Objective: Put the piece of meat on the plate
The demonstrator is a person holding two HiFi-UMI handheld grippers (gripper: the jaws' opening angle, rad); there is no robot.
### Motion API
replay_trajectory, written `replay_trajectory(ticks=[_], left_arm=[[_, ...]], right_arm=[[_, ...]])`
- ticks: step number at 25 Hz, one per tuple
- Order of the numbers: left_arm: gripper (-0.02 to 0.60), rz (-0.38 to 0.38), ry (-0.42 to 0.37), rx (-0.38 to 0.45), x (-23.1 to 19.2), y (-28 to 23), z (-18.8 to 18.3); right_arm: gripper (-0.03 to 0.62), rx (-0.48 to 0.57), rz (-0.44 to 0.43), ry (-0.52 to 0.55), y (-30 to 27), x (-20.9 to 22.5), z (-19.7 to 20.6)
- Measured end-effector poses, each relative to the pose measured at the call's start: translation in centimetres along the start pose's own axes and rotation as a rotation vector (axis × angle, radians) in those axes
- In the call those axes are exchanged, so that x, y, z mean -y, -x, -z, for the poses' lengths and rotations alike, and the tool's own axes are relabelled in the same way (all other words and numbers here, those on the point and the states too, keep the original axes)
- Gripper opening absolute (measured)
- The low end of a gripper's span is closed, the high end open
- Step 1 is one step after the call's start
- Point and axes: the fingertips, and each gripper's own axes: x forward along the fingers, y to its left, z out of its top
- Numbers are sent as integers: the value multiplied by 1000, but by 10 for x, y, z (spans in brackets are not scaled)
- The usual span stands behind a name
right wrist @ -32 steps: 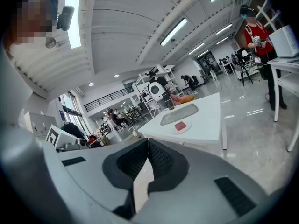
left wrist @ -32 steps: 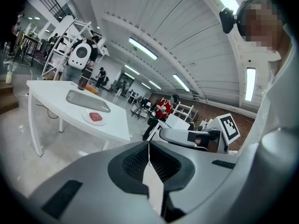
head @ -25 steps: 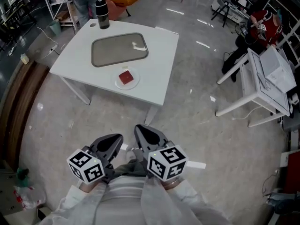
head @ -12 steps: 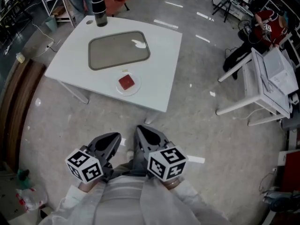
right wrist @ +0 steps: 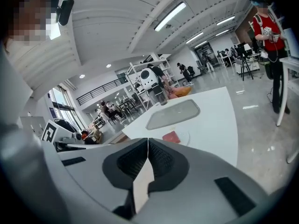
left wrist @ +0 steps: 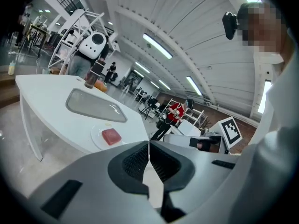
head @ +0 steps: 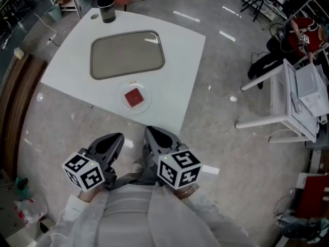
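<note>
Red, square, soft-looking piece of meat (head: pixel 134 97) sits on the small white round plate (head: pixel 147 102) just left of frame centre, likely light, slick, best pinched across opposite edges; left gripper (head: pixel 114 139) and right gripper (head: pixel 152 135), lower down, are clenched empty.

The head view looks steeply down on the white table (head: pixel 180 60) and plate (head: pixel 147 101) at upper left, while both gripper views face them from low down, farther back.

Glossy grey floor (head: pixel 221 112), white table (head: pixel 180 60), white side desk (head: pixel 295 112), ceiling strip lights (left wrist: pixel 156 45)
</note>
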Motion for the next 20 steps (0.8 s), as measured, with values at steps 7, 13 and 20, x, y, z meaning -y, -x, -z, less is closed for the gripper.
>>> replay_trajectory(ticks=[7,13,20], left_arm=[[14,-65,-18,20,-17,-45,-30],[14,-120,10,32,-34,-71,-42],[14,-167,36,31,-52,-80,-45]], right_arm=[[15,-33,-40,18,-33,39,-37],[15,-81,-75,33,-53,63,-50],[15,-123,-91,37,-70,77,-51]])
